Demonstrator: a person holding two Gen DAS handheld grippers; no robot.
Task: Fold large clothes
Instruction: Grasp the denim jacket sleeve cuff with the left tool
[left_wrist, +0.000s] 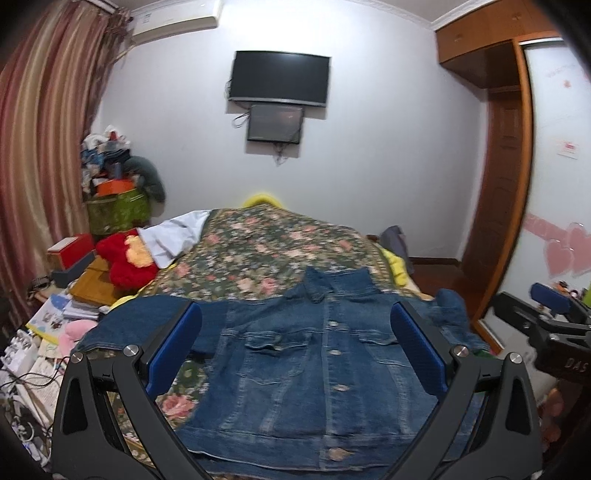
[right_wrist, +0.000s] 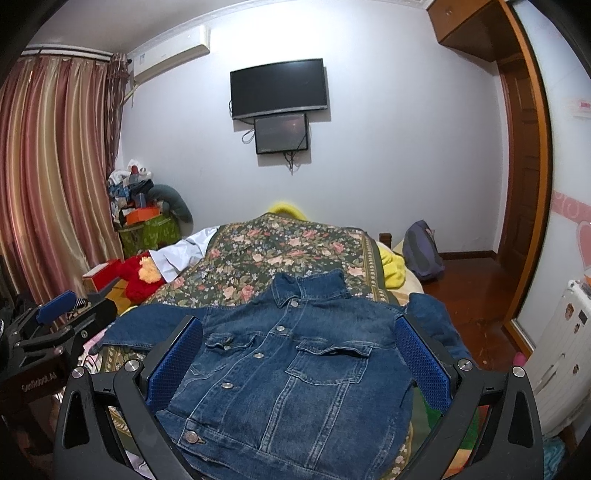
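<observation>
A blue denim jacket (left_wrist: 317, 365) lies front up and buttoned on the floral bedspread (left_wrist: 258, 251), collar toward the far wall, both sleeves spread sideways. My left gripper (left_wrist: 295, 317) hovers open above its near part, blue pads (left_wrist: 173, 347) wide apart with nothing between them. In the right wrist view the same jacket (right_wrist: 295, 373) fills the foreground, and my right gripper (right_wrist: 299, 328) is open over it, holding nothing. Each gripper shows at the edge of the other's view: the right gripper (left_wrist: 546, 314) and the left gripper (right_wrist: 55, 314).
Left of the bed are a red plush toy (left_wrist: 125, 262), stacked books and boxes (left_wrist: 66, 306) and a cluttered green bin (left_wrist: 118, 210). A yellow blanket (right_wrist: 391, 266) and a grey backpack (right_wrist: 421, 254) sit at the bed's right. Wooden floor (right_wrist: 476, 295) lies beyond.
</observation>
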